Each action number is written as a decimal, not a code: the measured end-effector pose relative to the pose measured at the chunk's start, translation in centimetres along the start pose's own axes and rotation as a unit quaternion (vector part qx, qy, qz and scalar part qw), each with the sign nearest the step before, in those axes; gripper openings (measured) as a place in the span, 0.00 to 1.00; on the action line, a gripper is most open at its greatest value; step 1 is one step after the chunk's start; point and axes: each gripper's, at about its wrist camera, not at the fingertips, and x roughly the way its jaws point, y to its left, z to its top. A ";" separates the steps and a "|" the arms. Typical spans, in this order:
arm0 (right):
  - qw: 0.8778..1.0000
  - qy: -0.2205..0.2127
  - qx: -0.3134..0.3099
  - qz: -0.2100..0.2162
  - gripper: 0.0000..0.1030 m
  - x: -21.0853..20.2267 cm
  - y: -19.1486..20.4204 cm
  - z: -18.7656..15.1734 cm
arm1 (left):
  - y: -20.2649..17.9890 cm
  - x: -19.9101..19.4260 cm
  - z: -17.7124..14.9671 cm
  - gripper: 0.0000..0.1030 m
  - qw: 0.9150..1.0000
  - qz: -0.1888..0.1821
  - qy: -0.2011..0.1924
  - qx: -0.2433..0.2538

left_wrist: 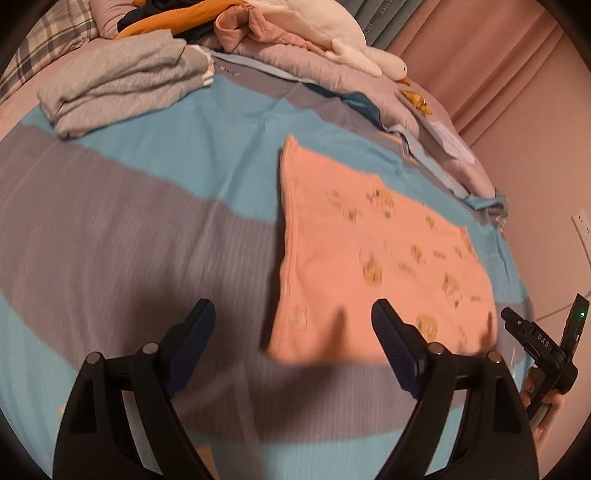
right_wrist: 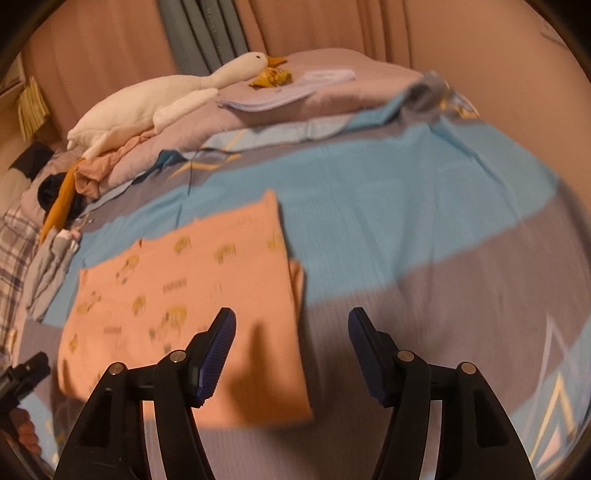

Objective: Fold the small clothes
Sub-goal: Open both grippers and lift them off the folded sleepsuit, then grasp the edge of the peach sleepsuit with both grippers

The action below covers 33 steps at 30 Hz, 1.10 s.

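Two grippers hang over the bed, both released and holding nothing. Start at the far left of your left gripper [left_wrist: 291, 325]: a stack of grey folded clothes [left_wrist: 122, 81] sits well ahead and to the left, which reads as work already finished. Behind it, further off, a loose heap of unfolded garments [left_wrist: 229, 29] lies against the lilac quilt [left_wrist: 295, 62], so more pieces seem to be waiting.

Moving right, the pink printed garment [left_wrist: 369, 251] lies flat on the blue-and-grey striped bedsheet [left_wrist: 129, 221], ahead of your left gripper and mostly to the right of it; its near edge passes behind the right-hand finger. It looks folded at least once into a rough rectangle, with a second layer peeking out along one side in the right wrist view. You probably have another fold to make, or a move onto the stack.

Your left gripper tilts downward toward the sheet, jaws spread wide, nothing between them. At the far right edge of that view you can see your right hand [left_wrist: 543, 402] wrapped around the other tool's handle.

Your right gripper [right_wrist: 291, 328] also points down at an angle, jaws apart and empty. The garment [right_wrist: 177, 295] lies ahead and to its left, under the left finger; bare sheet lies under the right one. A white plush goose [right_wrist: 155, 103] rests far ahead on the quilt.
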 end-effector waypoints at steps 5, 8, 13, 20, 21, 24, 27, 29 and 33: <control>1.000 0.026 0.005 0.007 0.61 -0.2 -0.4 -3.1 | -0.1 0.4 -2.2 0.83 1.000 -0.013 0.017 -0.005; 0.999 0.031 0.016 0.028 0.61 -0.2 -0.4 -3.9 | 0.0 1.0 -2.7 0.83 0.999 -0.033 0.024 -0.021; 0.993 0.053 0.054 0.093 0.61 1.2 -0.5 -4.5 | -0.6 1.8 -2.8 0.82 0.998 -0.055 0.015 -0.031; 0.987 0.052 0.087 0.129 0.61 3.0 0.1 -3.6 | -1.5 3.5 -1.0 0.73 0.997 -0.070 0.008 -0.041; 0.986 0.051 0.091 0.133 0.61 3.2 0.2 -3.5 | -1.6 3.7 -0.7 0.70 0.997 -0.069 0.008 -0.041; 0.985 0.048 0.096 0.133 0.51 3.8 0.5 -3.0 | -1.8 4.3 -0.2 0.52 0.998 -0.058 0.006 -0.038; 0.987 0.046 0.094 0.124 0.39 4.1 0.8 -2.9 | -1.7 5.0 0.2 0.24 0.997 -0.055 0.011 -0.043; 0.989 0.044 0.088 0.113 0.24 4.1 0.8 -2.8 | -1.8 5.1 0.2 0.13 0.998 -0.047 0.012 -0.043; 0.991 0.029 0.073 0.111 0.08 3.2 1.1 -2.5 | -2.4 3.8 0.1 0.10 0.999 -0.036 -0.004 -0.027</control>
